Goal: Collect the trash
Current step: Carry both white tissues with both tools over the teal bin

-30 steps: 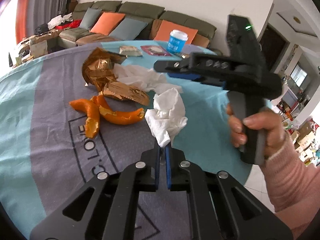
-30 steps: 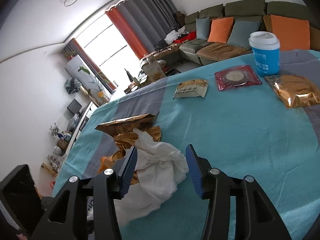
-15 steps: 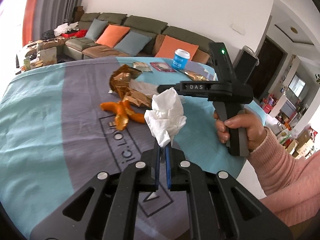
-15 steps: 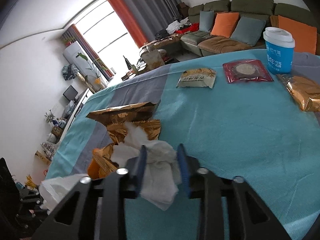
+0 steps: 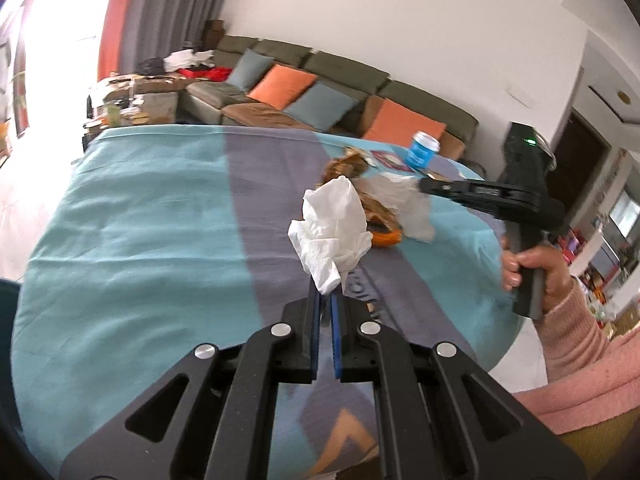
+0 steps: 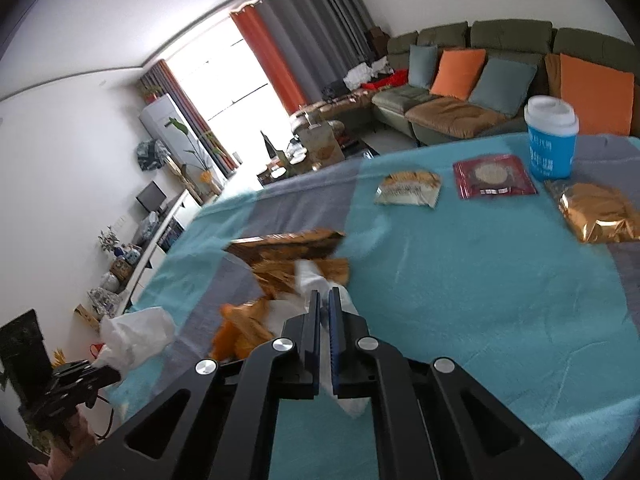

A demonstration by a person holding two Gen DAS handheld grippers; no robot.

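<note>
Tissue pinched in left gripper; right gripper clamps second tissue.

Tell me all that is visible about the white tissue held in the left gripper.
The white tissue is thin, soft paper, crumpled into a loose wad with many folds. Its lower corner is pinched between the blue pads of the shut left gripper, and the rest stands up above the fingertips, clear of the tablecloth. Nothing else touches it.

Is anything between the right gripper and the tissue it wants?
Nothing visible. The right hand-held gripper has just closed on the second tissue, which lies against the gold wrapper on the table.
</note>
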